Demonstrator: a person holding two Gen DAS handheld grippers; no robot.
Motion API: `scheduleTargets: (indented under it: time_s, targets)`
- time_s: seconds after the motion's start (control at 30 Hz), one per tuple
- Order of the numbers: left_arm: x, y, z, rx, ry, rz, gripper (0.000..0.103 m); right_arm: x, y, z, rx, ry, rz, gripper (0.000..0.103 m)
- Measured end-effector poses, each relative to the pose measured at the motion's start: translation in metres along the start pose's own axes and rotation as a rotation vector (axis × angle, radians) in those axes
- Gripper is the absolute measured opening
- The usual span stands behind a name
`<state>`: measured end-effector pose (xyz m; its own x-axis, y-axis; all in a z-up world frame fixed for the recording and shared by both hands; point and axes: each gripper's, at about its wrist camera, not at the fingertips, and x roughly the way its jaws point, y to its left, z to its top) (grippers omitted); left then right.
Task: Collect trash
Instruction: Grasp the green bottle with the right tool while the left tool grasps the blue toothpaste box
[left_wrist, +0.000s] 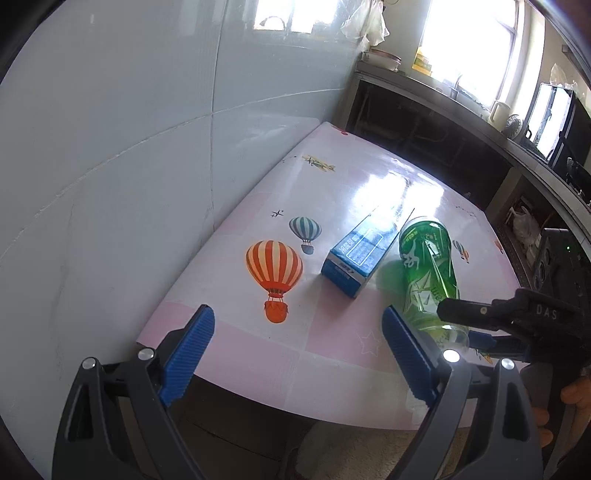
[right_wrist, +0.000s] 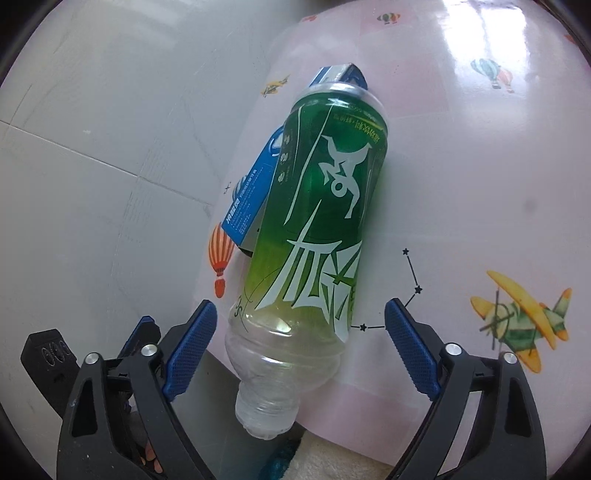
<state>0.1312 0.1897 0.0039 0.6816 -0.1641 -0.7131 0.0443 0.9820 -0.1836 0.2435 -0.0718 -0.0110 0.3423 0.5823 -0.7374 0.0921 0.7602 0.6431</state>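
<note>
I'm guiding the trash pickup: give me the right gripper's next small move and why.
Probably close the right gripper on the green bottle: its clear neck end already lies between the open fingers, untouched, with the blue box resting against its far side.

Daylight pours through the windows (left_wrist: 461, 48), blown out white. Glare streaks the glossy bench (left_wrist: 399, 184). Fisheye bends the edges; corners go black.

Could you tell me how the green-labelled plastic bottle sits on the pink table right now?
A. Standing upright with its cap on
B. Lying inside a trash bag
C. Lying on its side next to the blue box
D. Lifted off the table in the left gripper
C: the bottle lies on its side on the table, alongside the blue box, between the open fingers of the right gripper, which do not press it.
</note>
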Motion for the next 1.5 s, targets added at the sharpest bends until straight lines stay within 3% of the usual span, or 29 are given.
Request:
scheduleTargets:
  time_s: [0.1, 0.27, 0.47, 0.63, 0.73, 0.83, 0.9, 0.97, 1.17, 1.27, 1.37, 1.5]
  targets:
    - [0.009, -0.001, 0.008, 0.003, 0.003, -0.023, 0.09, 0.009, -0.001, -0.001, 0.021, 0.024, 0.05, 0.065]
    - [0.03, -0.015, 0.029, 0.044, 0.006, -0.101, 0.09, -0.001, -0.013, -0.002, 0.06, 0.005, 0.073, 0.064]
    - [0.077, -0.053, 0.053, 0.209, 0.063, -0.154, 0.09, -0.036, -0.051, -0.01, 0.12, -0.06, 0.043, 0.064]
    - [0.119, -0.096, 0.052, 0.468, 0.112, -0.016, 0.09, -0.08, -0.092, -0.022, 0.173, -0.124, -0.01, 0.064]
    - [0.137, -0.108, 0.05, 0.543, 0.146, 0.039, 0.09, -0.101, -0.112, -0.032, 0.206, -0.162, -0.025, 0.064]
    - [0.147, -0.108, 0.052, 0.531, 0.184, 0.052, 0.08, -0.111, -0.12, -0.042, 0.228, -0.192, -0.019, 0.064]
    - [0.152, -0.106, 0.056, 0.507, 0.208, 0.04, 0.063, -0.118, -0.125, -0.048, 0.242, -0.207, -0.006, 0.064]
    - [0.153, -0.103, 0.056, 0.486, 0.223, 0.021, 0.056, -0.118, -0.124, -0.056, 0.253, -0.22, 0.003, 0.064]
    - [0.126, -0.102, 0.04, 0.419, 0.267, -0.034, 0.053, -0.12, -0.128, -0.06, 0.247, -0.242, -0.008, 0.064]
    - [0.108, -0.102, 0.023, 0.344, 0.307, -0.102, 0.053, -0.128, -0.131, -0.065, 0.233, -0.243, -0.015, 0.064]
    - [0.089, -0.104, 0.003, 0.283, 0.361, -0.215, 0.053, -0.129, -0.122, -0.068, 0.212, -0.237, -0.026, 0.064]
    - [0.071, -0.11, -0.023, 0.239, 0.428, -0.273, 0.053, -0.137, -0.123, -0.069, 0.183, -0.232, -0.042, 0.064]
